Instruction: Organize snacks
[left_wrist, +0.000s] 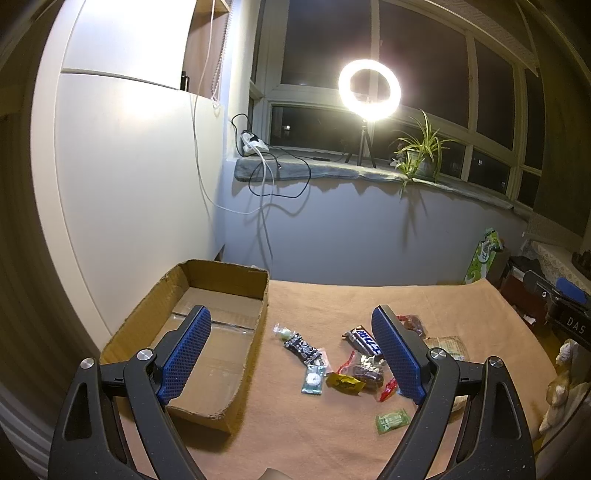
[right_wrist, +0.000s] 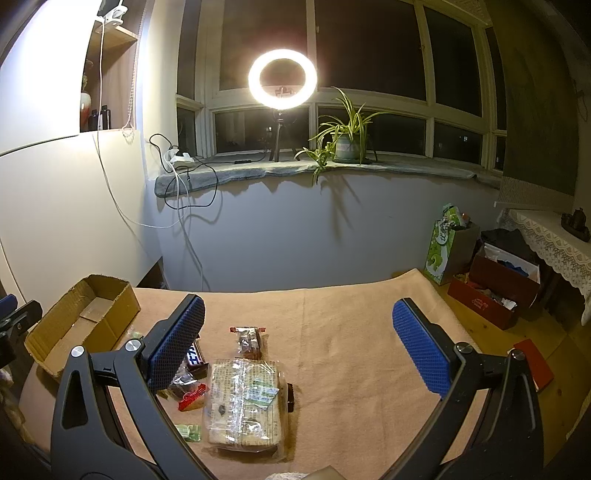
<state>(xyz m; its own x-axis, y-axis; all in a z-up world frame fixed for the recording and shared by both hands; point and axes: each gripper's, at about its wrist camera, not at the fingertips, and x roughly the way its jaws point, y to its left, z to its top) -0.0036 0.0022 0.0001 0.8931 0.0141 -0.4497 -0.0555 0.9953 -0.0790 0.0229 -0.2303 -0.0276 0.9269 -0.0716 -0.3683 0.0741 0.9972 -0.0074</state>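
An empty cardboard box (left_wrist: 221, 280) (right_wrist: 92, 291) stands at the left end of a tan-covered table (left_wrist: 332, 424) (right_wrist: 332, 314). Several wrapped snacks lie in a loose pile to its right: a dark chocolate bar (left_wrist: 364, 340), a black patterned wrapper (left_wrist: 303, 347), a yellow candy (left_wrist: 343, 382), a green candy (left_wrist: 393, 421). In the right wrist view a large clear-wrapped pack (right_wrist: 243, 402) and a brown snack (right_wrist: 249, 341) lie between the fingers. My left gripper (left_wrist: 291, 354) hangs open above the box edge and pile. My right gripper (right_wrist: 299, 347) is open above the big pack.
A ring light (left_wrist: 369, 90) on a tripod, a potted plant (left_wrist: 419, 155) and cables sit on the windowsill behind the table. A white panel (left_wrist: 129, 184) borders the left. To the right, on the floor, are a green bag (right_wrist: 443, 243) and red boxes (right_wrist: 495, 291).
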